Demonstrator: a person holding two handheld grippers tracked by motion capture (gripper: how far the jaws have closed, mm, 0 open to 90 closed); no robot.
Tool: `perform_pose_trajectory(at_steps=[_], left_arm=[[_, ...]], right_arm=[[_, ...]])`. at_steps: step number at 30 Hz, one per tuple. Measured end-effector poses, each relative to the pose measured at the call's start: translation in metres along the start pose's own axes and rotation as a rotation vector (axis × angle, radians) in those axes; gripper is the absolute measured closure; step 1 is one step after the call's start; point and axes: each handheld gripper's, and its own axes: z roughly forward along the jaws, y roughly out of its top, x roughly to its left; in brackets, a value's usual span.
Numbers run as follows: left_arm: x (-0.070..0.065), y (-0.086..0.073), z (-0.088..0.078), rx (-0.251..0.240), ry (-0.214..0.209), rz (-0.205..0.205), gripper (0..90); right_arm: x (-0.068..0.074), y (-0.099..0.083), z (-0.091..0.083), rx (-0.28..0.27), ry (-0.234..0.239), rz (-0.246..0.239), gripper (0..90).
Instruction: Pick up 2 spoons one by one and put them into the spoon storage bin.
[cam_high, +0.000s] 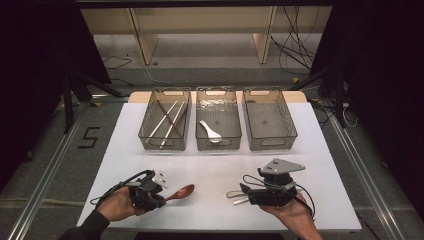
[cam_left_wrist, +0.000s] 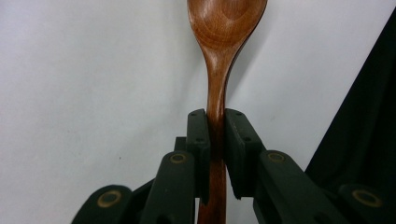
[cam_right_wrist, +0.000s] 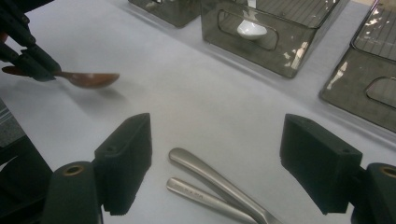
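On the white table (cam_high: 220, 170): we work at its near edge, a gripper in each hand, three bins across the far half.
Left gripper (cam_high: 159, 196): we hold it low over the near-left part of the table, jaws pointing right; they are clamped on the brown wooden spoon (cam_high: 181, 192).
Wooden spoon grip: in the left gripper view the two black pads (cam_left_wrist: 200, 135) press the spoon's handle (cam_left_wrist: 216, 102) from both sides, with the handle running back between them.
Wooden spoon place: its bowl sticks out past the jaws toward the table's middle, close to the white surface; whether it touches the surface we cannot tell.
Right gripper (cam_high: 245, 190): we hold it at the near-right, jaws pointing left and standing wide apart, gripping nothing.
Metal handles (cam_right_wrist: 210, 179): two silvery steel cutlery handles lie side by side on the table between the right gripper's open jaws, touching neither pad (cam_right_wrist: 126, 154).
Left bin (cam_high: 165, 120): a smoky clear plastic basket holding pale and dark chopsticks (cam_high: 168, 122).
Middle bin (cam_high: 217, 120): the same kind of basket, with a white ceramic soup spoon (cam_high: 210, 131) lying inside.
Right bin (cam_high: 269, 120): a third such basket, well apart from both grippers.
Spacing: the wooden spoon and the metal handles lie well apart.
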Motion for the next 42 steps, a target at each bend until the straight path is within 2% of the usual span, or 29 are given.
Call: perform_pose_trajectory(at_steps=[3,8,12,17,21,25,30,33,42], left_arm=[[0.004,0.003,-0.005,-0.051,-0.003,-0.049,80.4],[0.011,0.013,-0.017,-0.171,-0.025,-0.119,80.3],[0.016,0.026,-0.027,-0.242,-0.051,-0.149,80.4],[0.027,0.046,-0.035,-0.301,-0.055,-0.154,80.3],[0.041,0.064,-0.038,-0.356,-0.058,-0.2,80.3],[0.052,0.082,-0.041,-0.395,-0.044,-0.218,80.3],[0.062,0.103,-0.041,-0.435,-0.046,-0.235,80.2],[0.069,0.113,-0.04,-0.461,-0.055,-0.261,80.2],[0.083,0.14,-0.035,-0.498,-0.051,-0.29,80.1]], right_arm=[[0.0,0.0,0.0,0.002,0.0,0.0,26.0],[-0.001,0.0,0.0,-0.001,-0.004,0.008,26.0],[-0.002,0.0,0.0,-0.001,-0.006,0.013,25.8],[-0.002,-0.001,0.0,-0.007,-0.005,0.013,25.4],[-0.004,-0.001,0.0,-0.02,-0.013,0.02,24.7],[-0.005,-0.001,-0.001,-0.029,-0.015,0.02,24.4],[-0.004,-0.001,-0.001,-0.029,-0.014,0.02,24.1],[-0.004,-0.001,-0.001,-0.029,-0.013,0.02,24.1],[-0.005,-0.001,-0.001,-0.029,-0.01,0.022,24.1]])
